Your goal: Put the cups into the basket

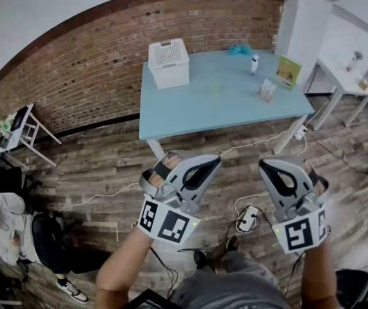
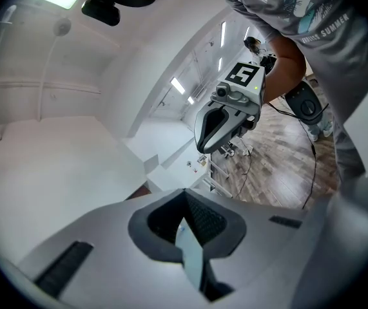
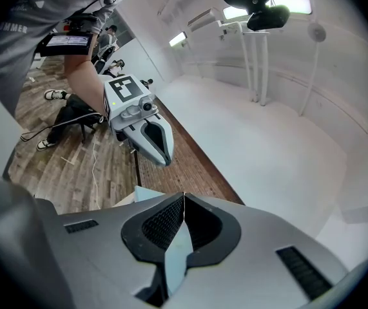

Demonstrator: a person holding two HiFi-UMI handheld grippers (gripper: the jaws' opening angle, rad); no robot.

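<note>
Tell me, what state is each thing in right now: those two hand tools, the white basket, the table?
left gripper: jaws shut, nothing between them.
right gripper: jaws shut, empty.
blue table: standing, with a few small items toward its right, too small to name.
basket: upright on the table's far left corner; contents cannot be told.

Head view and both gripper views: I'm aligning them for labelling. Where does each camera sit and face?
Head view: on the head, steeply down at table, basket, floor; forearms, left gripper, right gripper show.
Left gripper view: rides the left gripper, along its shut jaws toward the right gripper; shirt shows.
Right gripper view: rides the right gripper, along its shut jaws toward the left gripper; left forearm shows.
Shared: each gripper view shows the other gripper.
</note>
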